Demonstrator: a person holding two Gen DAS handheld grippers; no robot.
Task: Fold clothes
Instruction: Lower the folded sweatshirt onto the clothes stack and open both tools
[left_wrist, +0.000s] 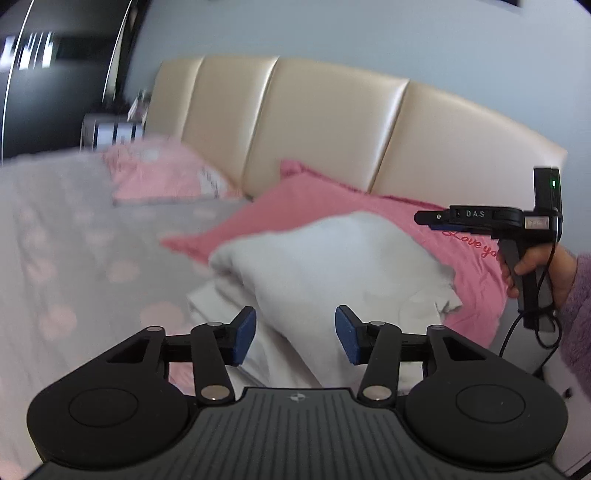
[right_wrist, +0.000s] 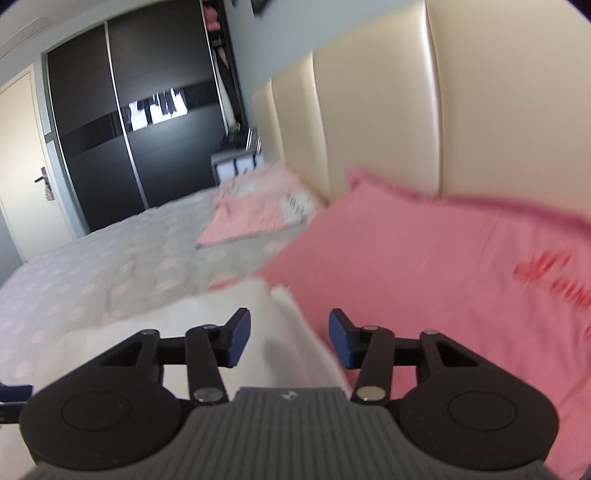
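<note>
Both grippers up over the bed now, and I've got the white garment (left_wrist: 332, 266) right in front of me, a soft folded heap lying partly on the pink pillow (left_wrist: 369, 206) and partly on the grey spotted bedspread (left_wrist: 55, 258). My left gripper (left_wrist: 295, 334) sits just above its near edge, jaws apart, blue pads (left_wrist: 245, 332) clear of the cloth — nothing pinched between them. Over on the right of that view I can see a hand (left_wrist: 535, 273) in a fuzzy purple sleeve (left_wrist: 580, 295) holding the other tool by its handle, above the pillow's red lettering.

From the right wrist, my right gripper (right_wrist: 290, 338) is also spread, nothing in its grip, with the white garment's (right_wrist: 221, 314) edge running below the gap and the pink pillow (right_wrist: 424, 277) just beyond. A second, paler pink pillow (right_wrist: 255, 210) lies further back against the cream headboard (right_wrist: 369, 110) — dark wardrobe doors (right_wrist: 129, 129) behind, all rather blurred
</note>
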